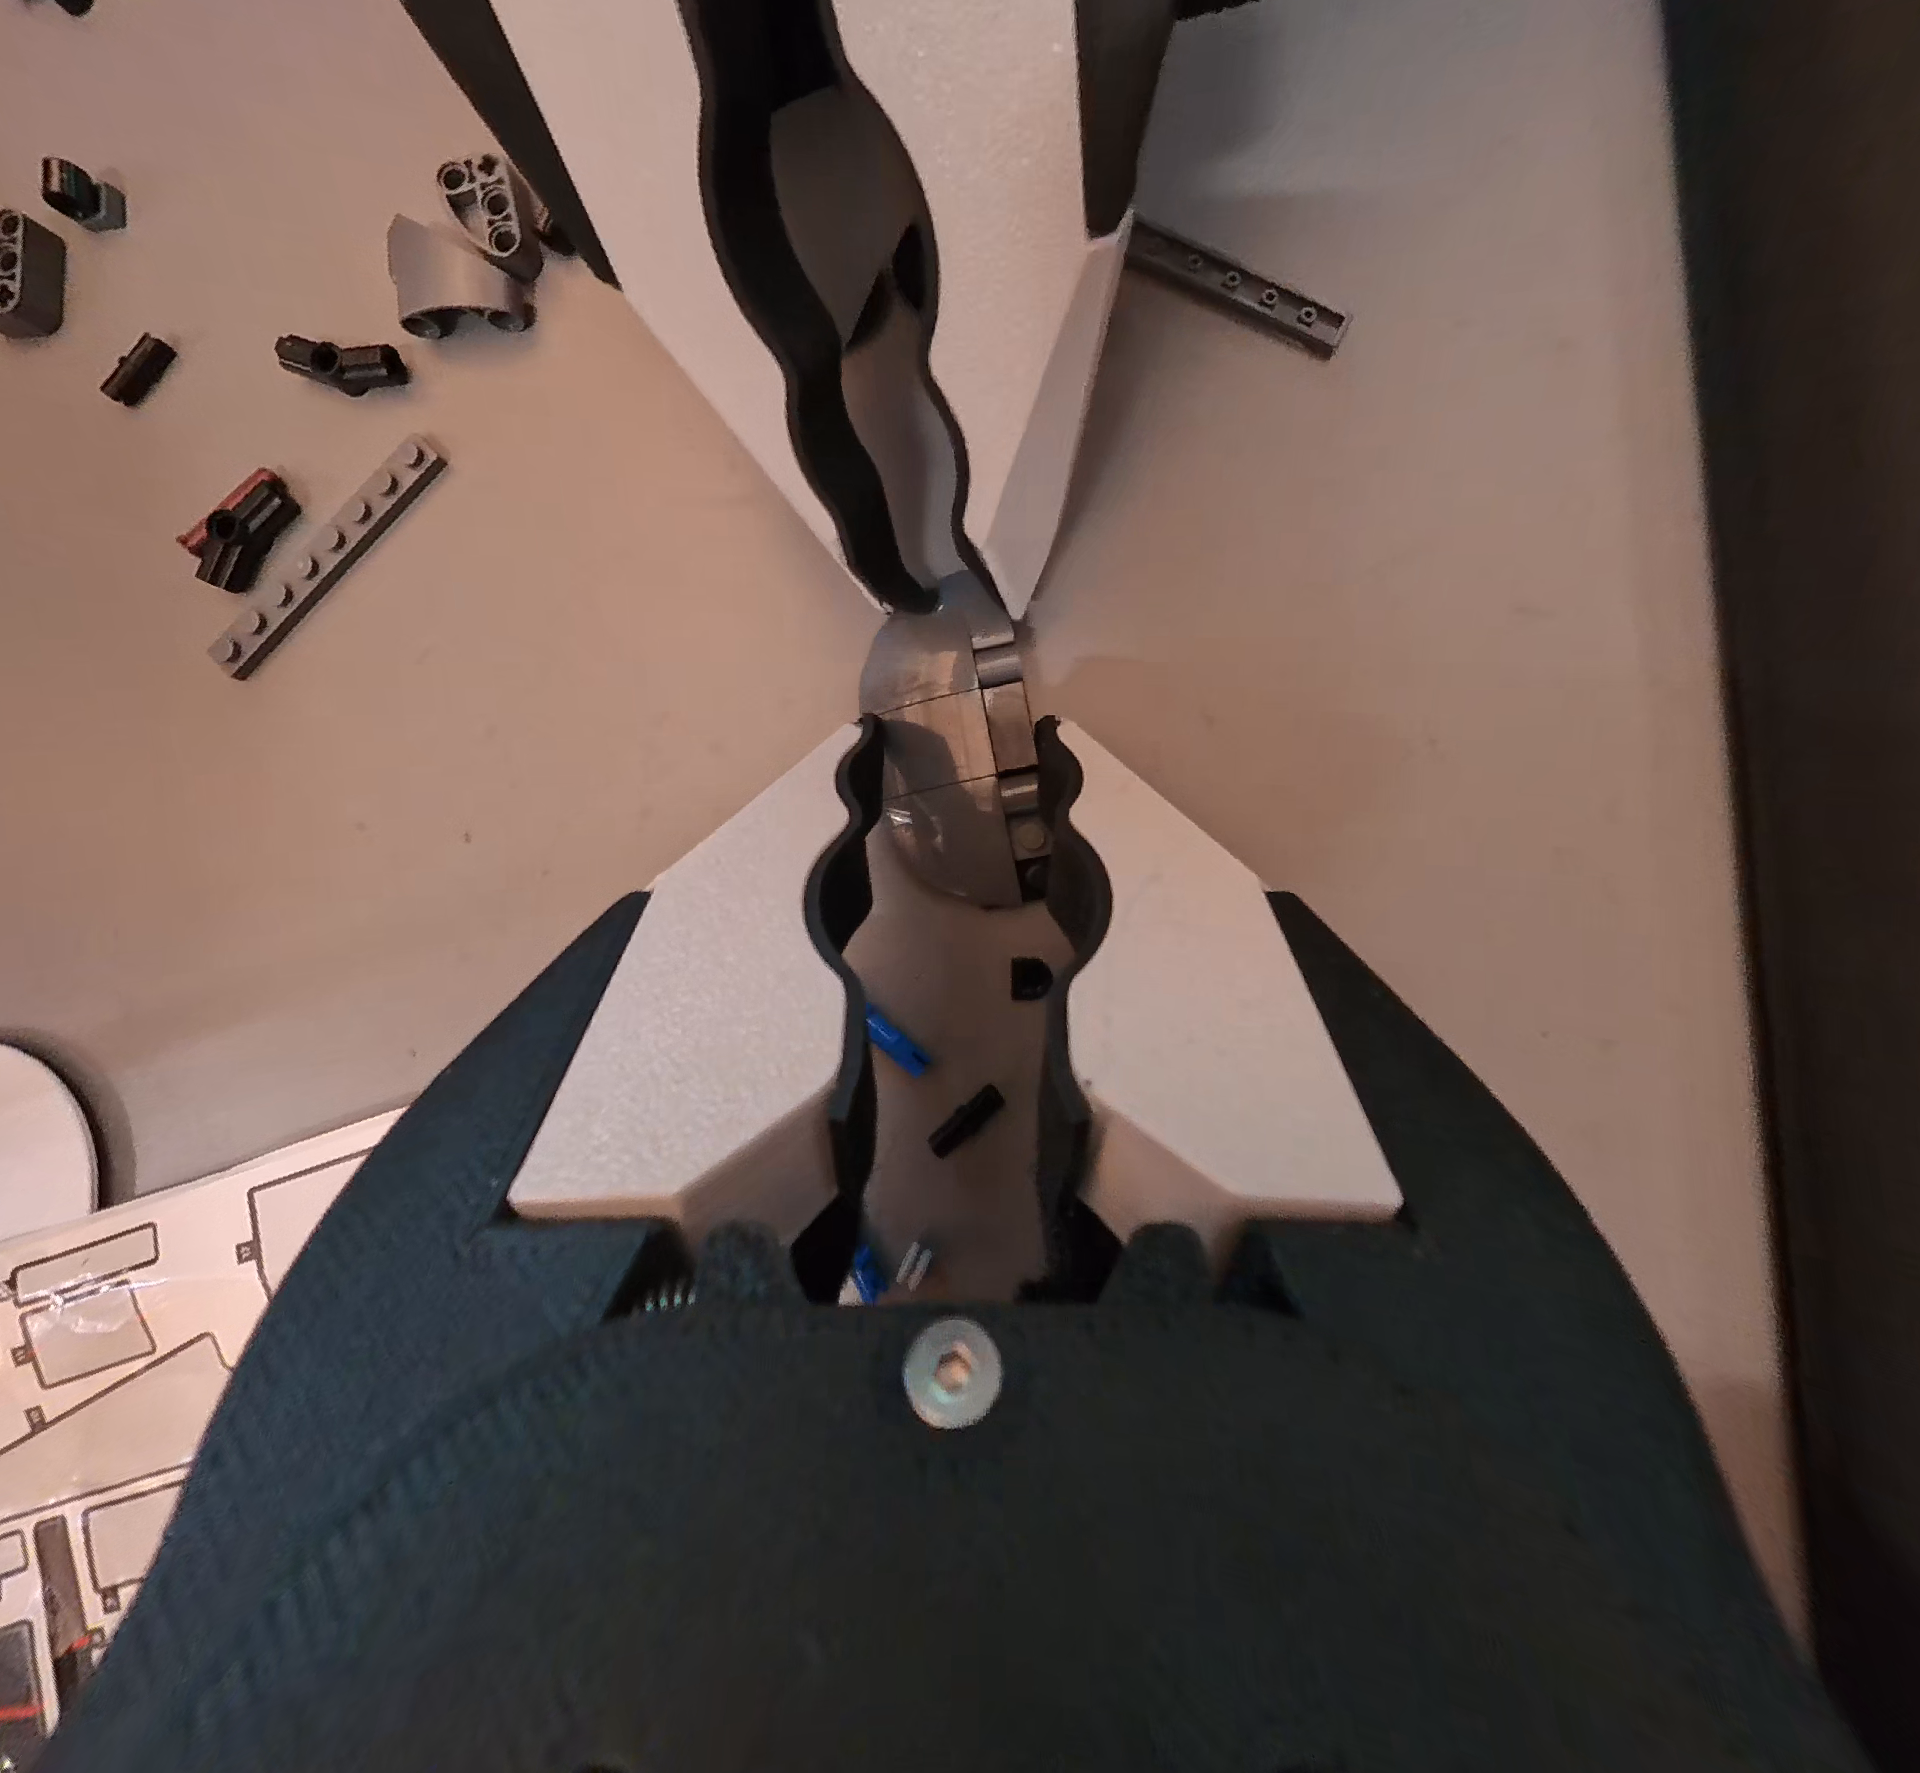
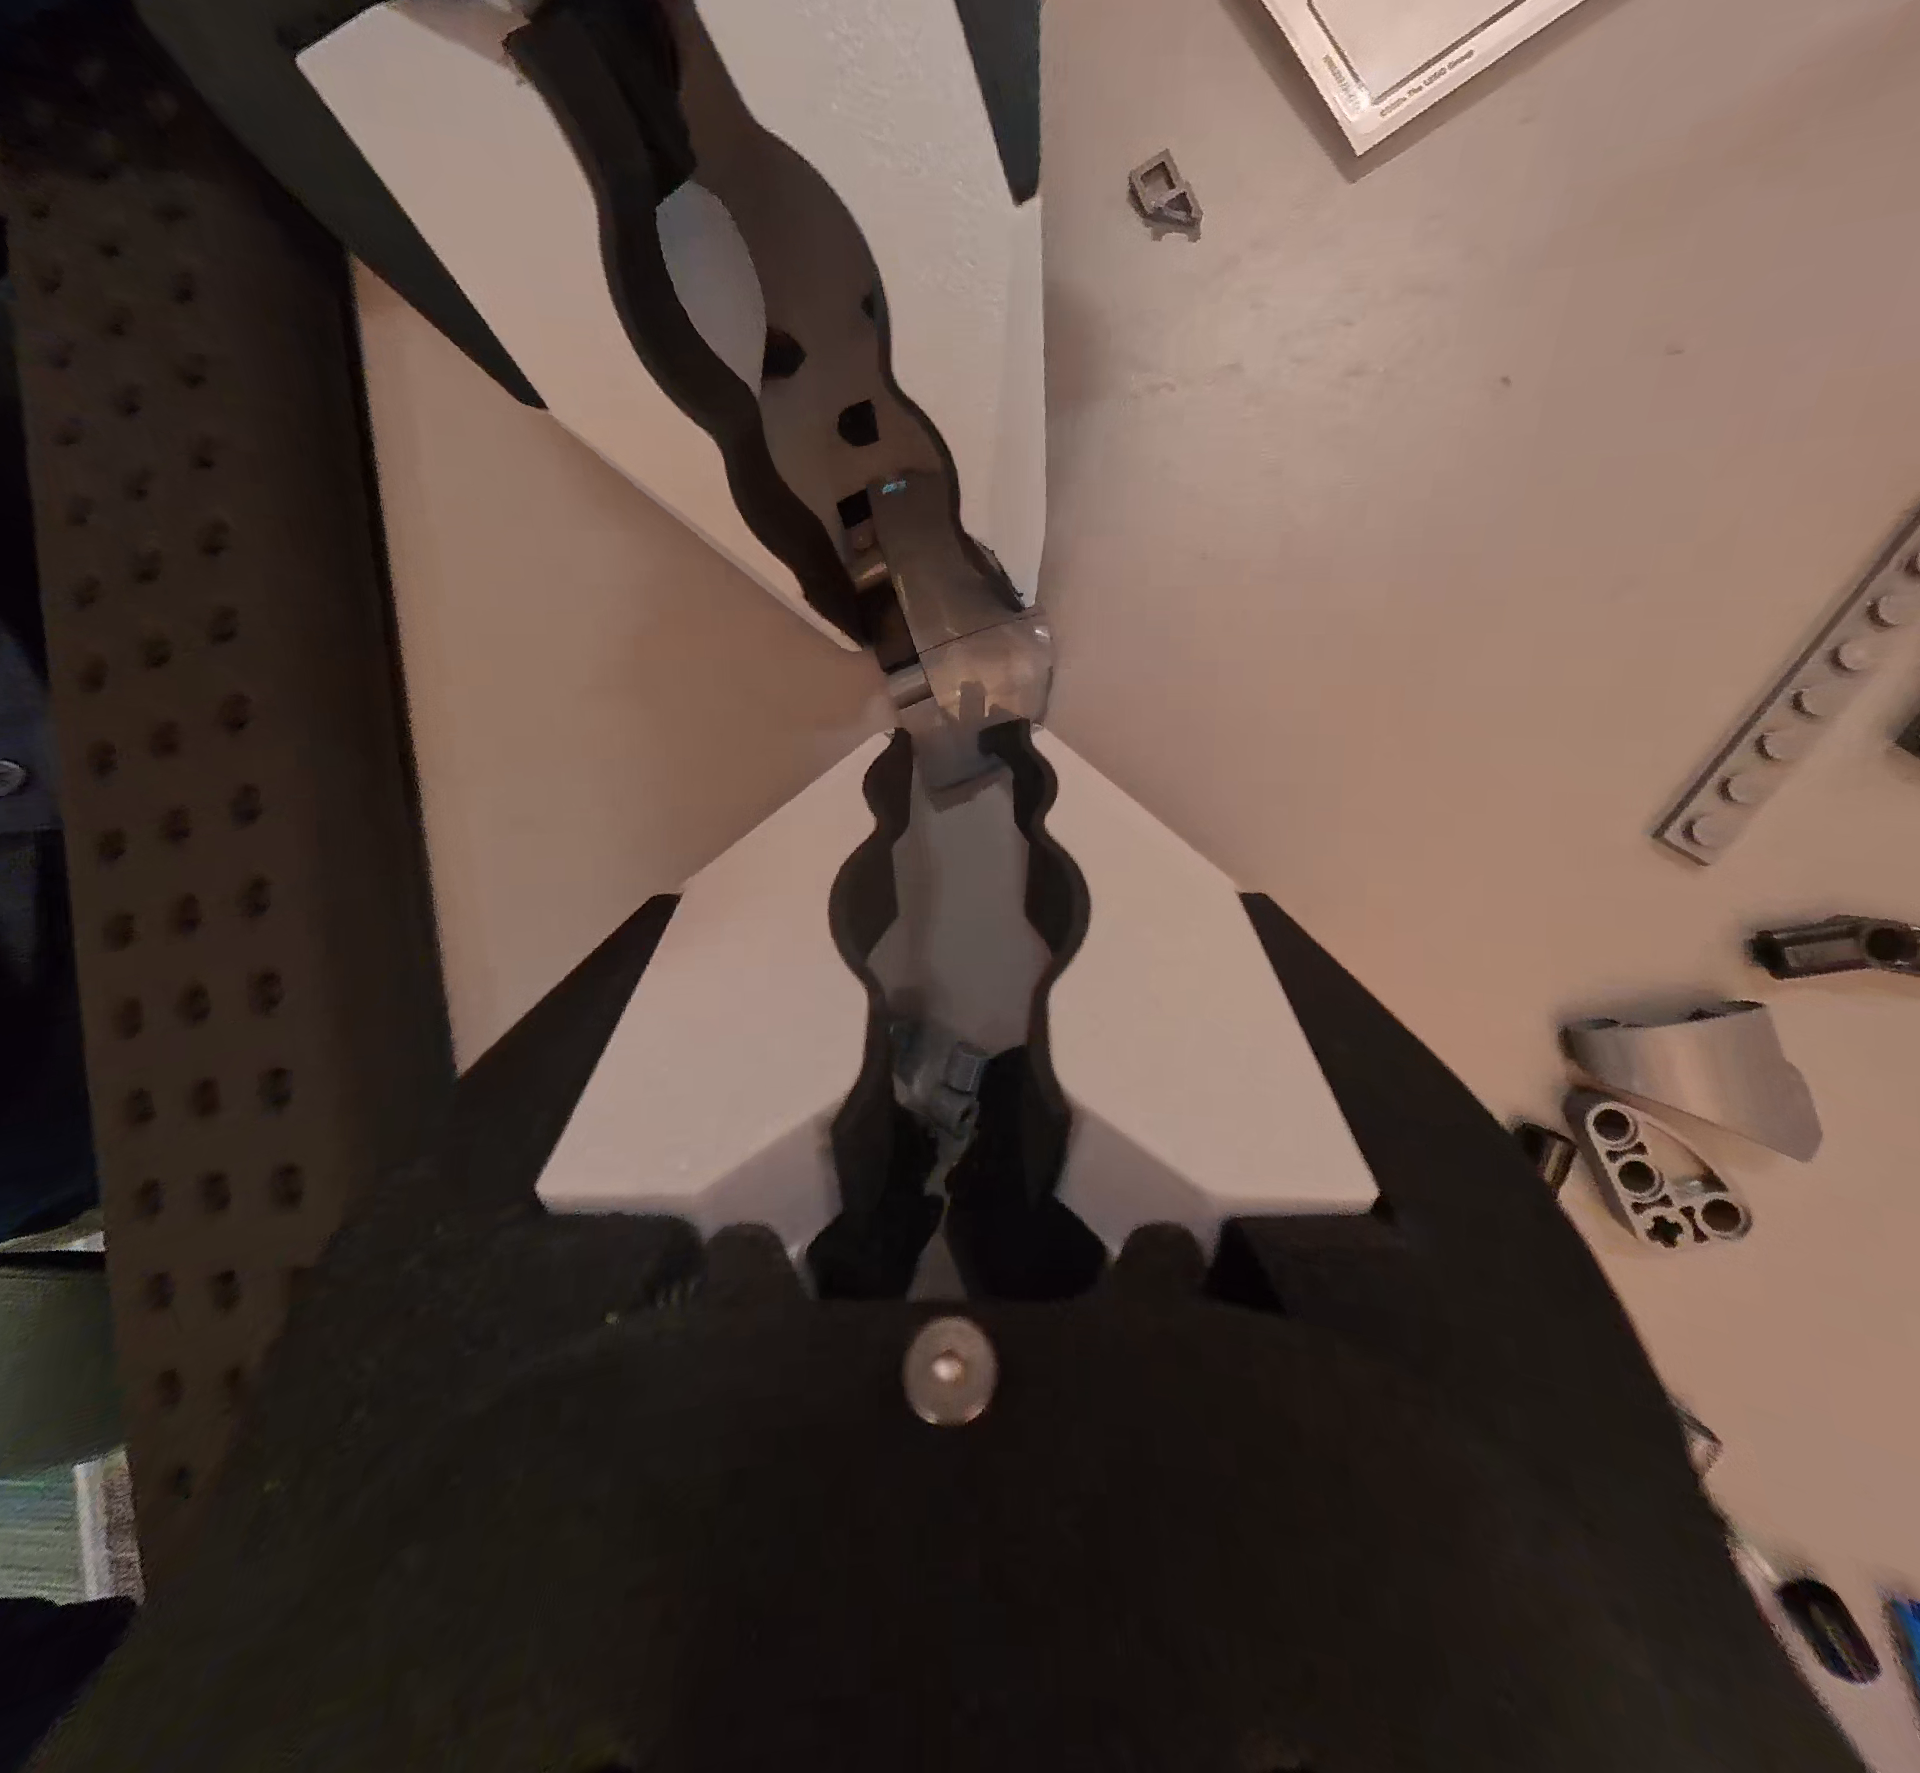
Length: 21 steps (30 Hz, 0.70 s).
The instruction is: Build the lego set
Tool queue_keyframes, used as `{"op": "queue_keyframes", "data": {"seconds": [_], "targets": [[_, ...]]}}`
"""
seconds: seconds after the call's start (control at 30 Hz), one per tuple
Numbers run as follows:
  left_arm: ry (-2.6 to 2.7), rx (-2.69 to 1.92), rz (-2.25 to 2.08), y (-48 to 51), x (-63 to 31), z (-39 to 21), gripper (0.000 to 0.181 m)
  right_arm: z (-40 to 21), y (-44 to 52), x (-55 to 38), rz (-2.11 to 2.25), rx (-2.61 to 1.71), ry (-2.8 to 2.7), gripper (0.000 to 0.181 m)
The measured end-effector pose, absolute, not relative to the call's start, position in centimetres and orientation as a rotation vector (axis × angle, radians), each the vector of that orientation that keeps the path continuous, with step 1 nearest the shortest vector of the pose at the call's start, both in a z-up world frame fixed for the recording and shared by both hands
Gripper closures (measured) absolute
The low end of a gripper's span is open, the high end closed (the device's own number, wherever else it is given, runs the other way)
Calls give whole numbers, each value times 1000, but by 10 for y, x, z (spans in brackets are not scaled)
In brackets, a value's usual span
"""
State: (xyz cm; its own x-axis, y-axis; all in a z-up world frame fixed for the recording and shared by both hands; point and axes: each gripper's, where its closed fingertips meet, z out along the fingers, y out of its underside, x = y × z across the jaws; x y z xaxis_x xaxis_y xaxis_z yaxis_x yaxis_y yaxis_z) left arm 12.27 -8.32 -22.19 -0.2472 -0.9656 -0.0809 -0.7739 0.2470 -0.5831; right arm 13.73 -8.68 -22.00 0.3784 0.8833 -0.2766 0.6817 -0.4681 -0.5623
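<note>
Both my grippers clamp one dark grey curved lego assembly (image 1: 951, 747) above the table (image 1: 623, 684): left gripper (image 1: 961, 736) closed on its lower end, right gripper (image 2: 961, 747) closed on its opposite tip. Beside the assembly lies a long grey studded plate (image 1: 327, 554).

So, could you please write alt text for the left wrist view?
Two tools, the left tool from below and the right tool from above, both grip one small grey Lego assembly above a pale table. Loose Lego pieces, including a long grey plate, lie at left.
</note>
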Motion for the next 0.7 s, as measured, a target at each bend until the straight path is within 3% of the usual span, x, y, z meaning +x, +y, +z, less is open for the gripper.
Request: {"op": "queue_keyframes", "data": {"seconds": [0.63,0.7], "targets": [[2098,-1589,-629,-84,123,-222,153,-220,-86,138,902,-2298,-1305,169],[2097,-1588,-628,-84,123,-222,153,-221,-84,141,890,-2292,-1301,181]]}}
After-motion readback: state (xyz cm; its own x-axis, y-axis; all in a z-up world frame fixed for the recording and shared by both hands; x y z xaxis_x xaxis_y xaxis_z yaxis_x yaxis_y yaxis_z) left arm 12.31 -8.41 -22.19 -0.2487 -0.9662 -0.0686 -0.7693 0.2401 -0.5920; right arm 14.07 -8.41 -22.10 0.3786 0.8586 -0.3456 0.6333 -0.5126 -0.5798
